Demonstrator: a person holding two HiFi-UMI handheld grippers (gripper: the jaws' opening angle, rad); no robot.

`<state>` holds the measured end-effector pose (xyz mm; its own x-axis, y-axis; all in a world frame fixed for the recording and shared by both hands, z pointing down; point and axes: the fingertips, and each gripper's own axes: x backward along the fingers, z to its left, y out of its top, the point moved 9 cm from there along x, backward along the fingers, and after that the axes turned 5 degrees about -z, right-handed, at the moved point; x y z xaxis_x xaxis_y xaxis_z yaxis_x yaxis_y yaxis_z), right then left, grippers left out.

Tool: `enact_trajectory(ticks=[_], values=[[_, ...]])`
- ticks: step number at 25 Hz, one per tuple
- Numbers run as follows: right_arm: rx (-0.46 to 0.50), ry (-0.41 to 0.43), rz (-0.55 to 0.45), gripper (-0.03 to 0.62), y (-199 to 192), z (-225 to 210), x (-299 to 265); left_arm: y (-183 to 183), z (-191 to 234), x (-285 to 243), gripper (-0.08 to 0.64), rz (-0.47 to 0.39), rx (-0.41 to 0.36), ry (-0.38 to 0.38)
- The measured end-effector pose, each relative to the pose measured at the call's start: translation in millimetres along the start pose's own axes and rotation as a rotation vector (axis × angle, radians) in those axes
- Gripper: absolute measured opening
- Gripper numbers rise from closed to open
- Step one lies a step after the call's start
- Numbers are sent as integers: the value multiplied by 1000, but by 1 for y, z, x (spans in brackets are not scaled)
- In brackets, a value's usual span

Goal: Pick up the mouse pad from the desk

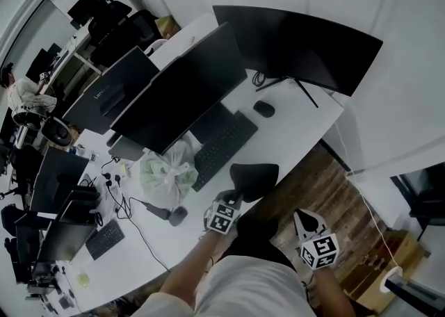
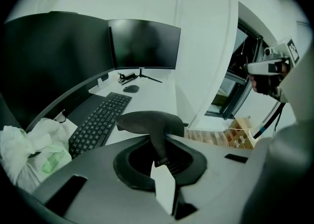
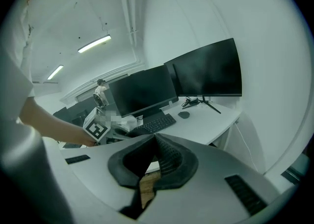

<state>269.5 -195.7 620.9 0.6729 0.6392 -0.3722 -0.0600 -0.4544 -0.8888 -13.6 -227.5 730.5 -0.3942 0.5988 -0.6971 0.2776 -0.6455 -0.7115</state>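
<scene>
The left gripper [image 2: 162,156] pinched 1 edge of the pad [image 2: 147,122], which appeared raised off the counter [image 1: 299,121], near its front edge and beside the keyboard [image 1: 224,147]. The right gripper [image 3: 156,142] had its jaws pressed together on nothing, off to the side over the floor. The lift looked nearly done. The next move likely called for a firm pinch while carrying the limp pad clear of the keyboard.

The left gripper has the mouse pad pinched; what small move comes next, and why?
Probably raise it slightly higher with the jaws shut: the left gripper pinches the mouse pad by one edge, and it droops low over the desk beside the keyboard.
</scene>
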Motion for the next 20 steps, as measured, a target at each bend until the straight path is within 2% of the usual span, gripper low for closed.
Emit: enact_trajectory(ticks=[7, 20], values=[[29, 10, -57, 12, 18, 37, 9, -9, -3, 67, 44, -89, -5, 6], [120, -2, -119, 12, 29, 142, 30, -34, -4, 211, 46, -277, 18, -29]])
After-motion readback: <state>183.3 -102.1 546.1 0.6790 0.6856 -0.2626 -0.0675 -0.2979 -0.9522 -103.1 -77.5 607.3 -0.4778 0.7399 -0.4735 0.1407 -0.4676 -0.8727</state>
